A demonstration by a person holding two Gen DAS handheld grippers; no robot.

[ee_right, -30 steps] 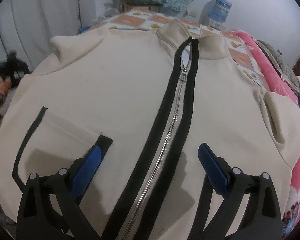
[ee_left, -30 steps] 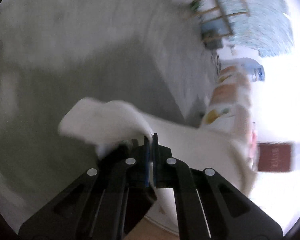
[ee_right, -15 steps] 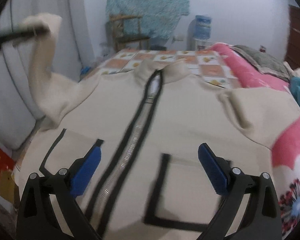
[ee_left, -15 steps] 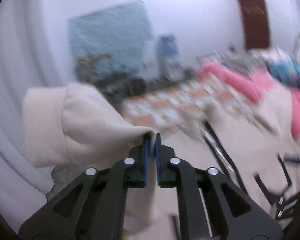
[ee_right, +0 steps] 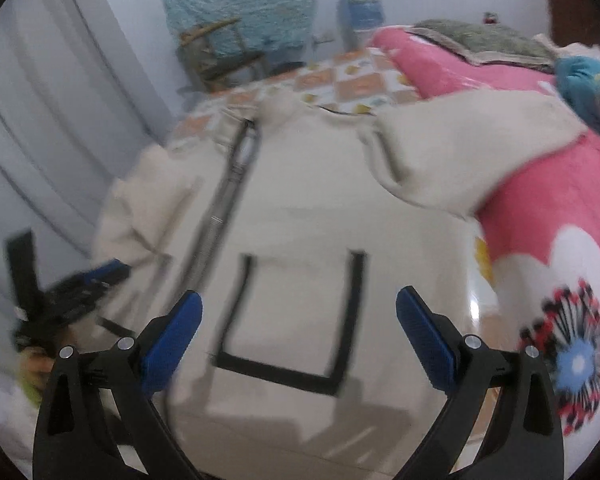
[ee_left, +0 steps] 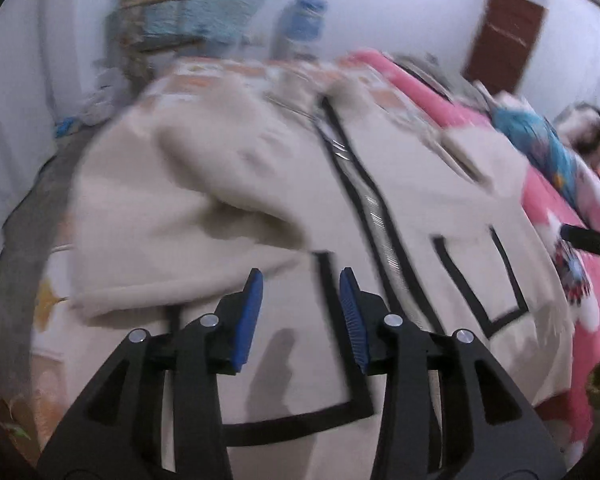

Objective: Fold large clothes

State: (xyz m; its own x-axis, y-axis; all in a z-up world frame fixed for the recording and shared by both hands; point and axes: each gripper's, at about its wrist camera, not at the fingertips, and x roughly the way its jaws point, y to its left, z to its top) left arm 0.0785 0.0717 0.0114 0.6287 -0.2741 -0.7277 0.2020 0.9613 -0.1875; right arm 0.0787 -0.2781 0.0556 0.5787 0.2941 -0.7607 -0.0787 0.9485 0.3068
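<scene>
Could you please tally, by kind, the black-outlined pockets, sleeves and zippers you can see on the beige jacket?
Black-outlined pockets: 2
Sleeves: 2
Zippers: 1
Total: 5

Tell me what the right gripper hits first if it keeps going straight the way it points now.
Most likely the cream jacket: the right gripper stands open, empty, aimed down at the black-outlined pocket beside the zipper. Nothing shows in between, though blur leaves the depth uncertain.
</scene>
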